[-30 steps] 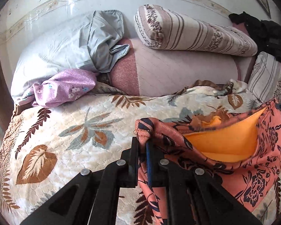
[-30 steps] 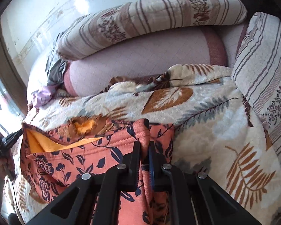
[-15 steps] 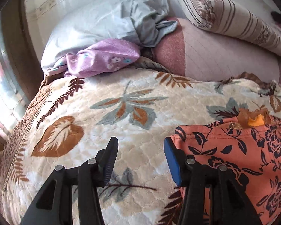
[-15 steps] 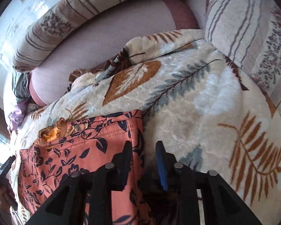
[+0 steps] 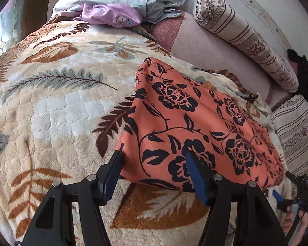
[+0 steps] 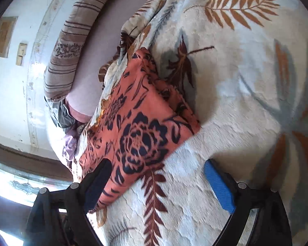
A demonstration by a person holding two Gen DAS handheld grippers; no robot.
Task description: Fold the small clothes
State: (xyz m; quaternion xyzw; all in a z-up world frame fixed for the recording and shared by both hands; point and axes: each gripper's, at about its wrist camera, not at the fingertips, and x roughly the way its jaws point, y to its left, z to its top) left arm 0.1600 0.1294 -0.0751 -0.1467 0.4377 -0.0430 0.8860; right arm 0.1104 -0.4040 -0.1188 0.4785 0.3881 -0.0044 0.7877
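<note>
On leaf-print blanket (image 5: 51, 102), orange floral garment (image 5: 184, 127) flat; left tool (image 5: 154, 176), right tool (image 6: 162, 184) agape, empty

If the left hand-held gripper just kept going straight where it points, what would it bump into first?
Most likely the orange flowered garment. The open left hand-held gripper already straddles its near corner, lying flat on the leaf-print blanket. Depth is hard to judge here.

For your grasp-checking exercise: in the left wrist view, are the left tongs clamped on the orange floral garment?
No, the left tongs stand wide open over the orange floral garment's near edge.
</note>
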